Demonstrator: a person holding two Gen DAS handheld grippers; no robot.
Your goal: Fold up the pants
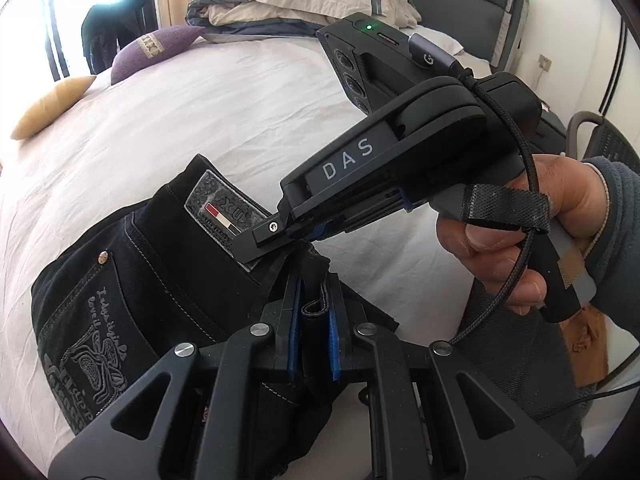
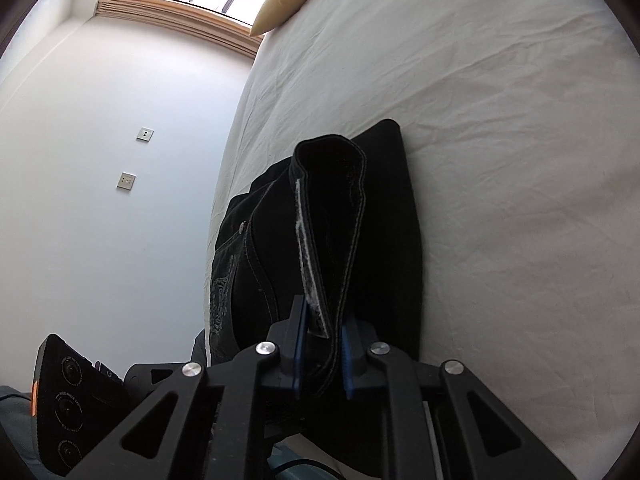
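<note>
Mid-fold: both the left gripper (image 1: 312,344) and right gripper (image 2: 322,354) have jaws clamped on the black denim pants (image 1: 160,280) over the white-sheeted bed (image 1: 200,120), next to be laid across evenly.

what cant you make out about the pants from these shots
- Legs of the pants: left wrist view, cut off behind the left gripper and the bottom edge.
- Pocket embroidery: fisheye-warped, unreadable.
- Fold count: right wrist view, right gripper hides the lower layers.
</note>
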